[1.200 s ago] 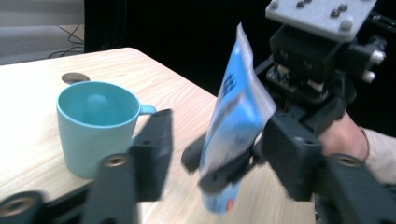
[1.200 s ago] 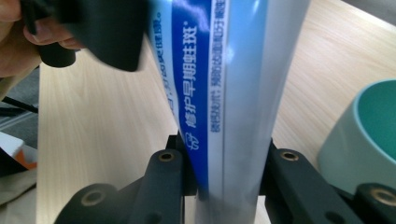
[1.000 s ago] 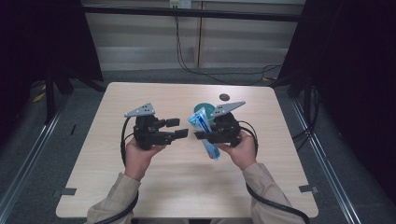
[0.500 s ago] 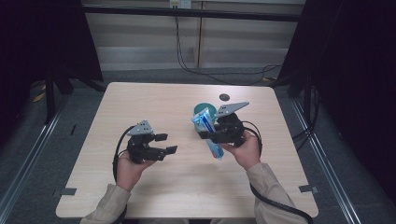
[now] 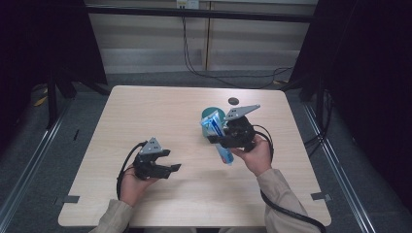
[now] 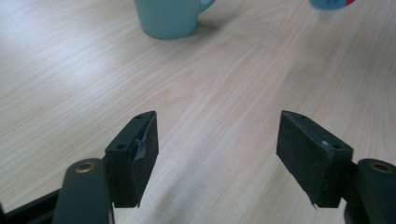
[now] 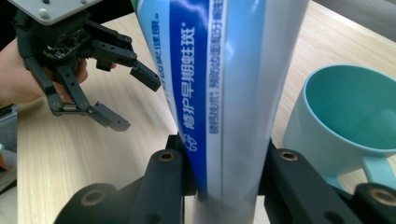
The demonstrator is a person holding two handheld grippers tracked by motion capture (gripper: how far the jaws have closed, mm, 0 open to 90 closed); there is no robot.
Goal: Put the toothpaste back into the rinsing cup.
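A blue and white toothpaste tube stands tilted in my right gripper, whose jaws are shut on its middle, cap end down toward the table. Just behind the tube a teal mug stands upright. My left gripper is low over the near left of the table, pointing right. Its jaws have just been opening and hold nothing. The tube's lower end shows at the top right of the left gripper view.
A small dark round object lies on the light wooden table behind the mug. Cables trail from both grippers toward the near edge. Dark frames and curtains flank the table.
My left gripper has dropped and drawn back toward the near left of the table, away from the tube. The right gripper and tube have stayed put.
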